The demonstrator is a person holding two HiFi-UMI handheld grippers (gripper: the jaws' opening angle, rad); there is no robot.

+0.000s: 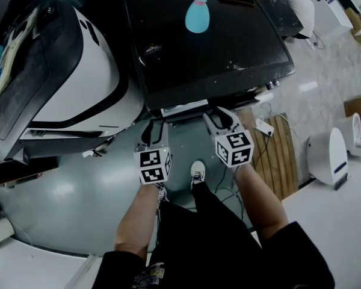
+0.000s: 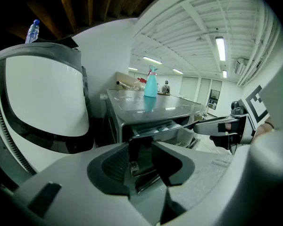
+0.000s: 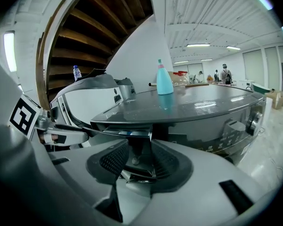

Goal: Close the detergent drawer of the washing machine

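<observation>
— Head view?
— Drawer [image 1: 183,109] juts from the washer's [image 1: 216,53] near front; left gripper [image 1: 153,131] and right gripper [image 1: 221,120] flank it.
— Left gripper view?
— Jaws narrowly apart, empty; drawer beyond.
— Right gripper view?
— Same. Nothing closed yet; the push remains.

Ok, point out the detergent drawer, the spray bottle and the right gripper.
Detergent drawer [image 1: 183,108]: head view, on its pale front edge.
Spray bottle [image 1: 197,15]: head view, on its blue body.
Right gripper [image 1: 221,118]: head view, midway between its fingertips.
</observation>
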